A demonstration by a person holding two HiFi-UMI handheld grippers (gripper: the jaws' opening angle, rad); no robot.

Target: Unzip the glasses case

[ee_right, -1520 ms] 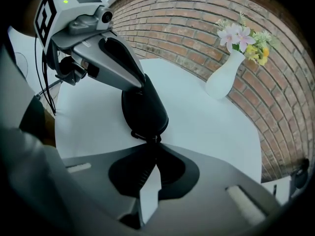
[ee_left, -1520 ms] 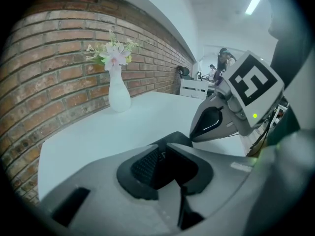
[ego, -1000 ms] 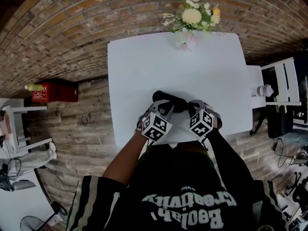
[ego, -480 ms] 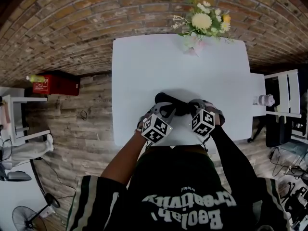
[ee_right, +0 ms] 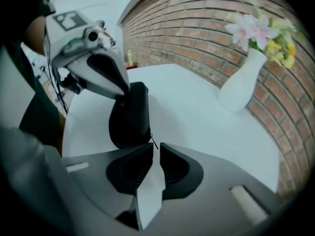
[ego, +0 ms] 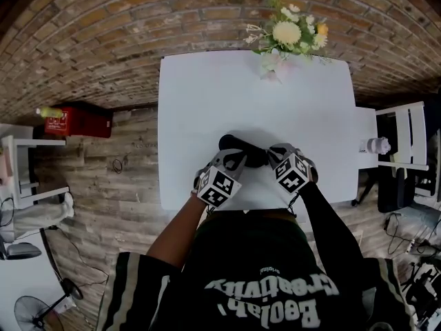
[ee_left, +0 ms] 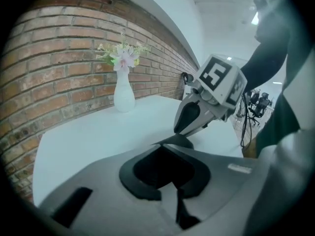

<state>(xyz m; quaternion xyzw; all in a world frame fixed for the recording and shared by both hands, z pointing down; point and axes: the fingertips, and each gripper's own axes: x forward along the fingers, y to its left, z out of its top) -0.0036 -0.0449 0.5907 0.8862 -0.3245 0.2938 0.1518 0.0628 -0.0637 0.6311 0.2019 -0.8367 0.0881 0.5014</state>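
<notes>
A black glasses case [ego: 247, 149] lies on the white table [ego: 207, 102] near its front edge. My left gripper [ego: 236, 158] holds the case's left end. In the left gripper view the dark case [ee_left: 181, 141] fills the space between the pads, and these jaws have just been closing on it. My right gripper [ego: 271, 158] is at the case's right end. In the right gripper view the case [ee_right: 129, 114] lies just beyond my right gripper [ee_right: 153, 149]. Its jaws have just been opening and stand a narrow slit apart. The thin zipper pull [ee_right: 154, 143] is at their tips, unpinched.
A white vase of flowers [ego: 282, 33] stands at the table's far edge by the brick wall. A white chair [ego: 403, 129] is off to the right. A red box [ego: 76, 126] sits on the floor at the left. The table's front edge lies just under both grippers.
Both grippers stay at the ends of the case. The left gripper's marker cube has shifted slightly left and the head view has moved a little.
</notes>
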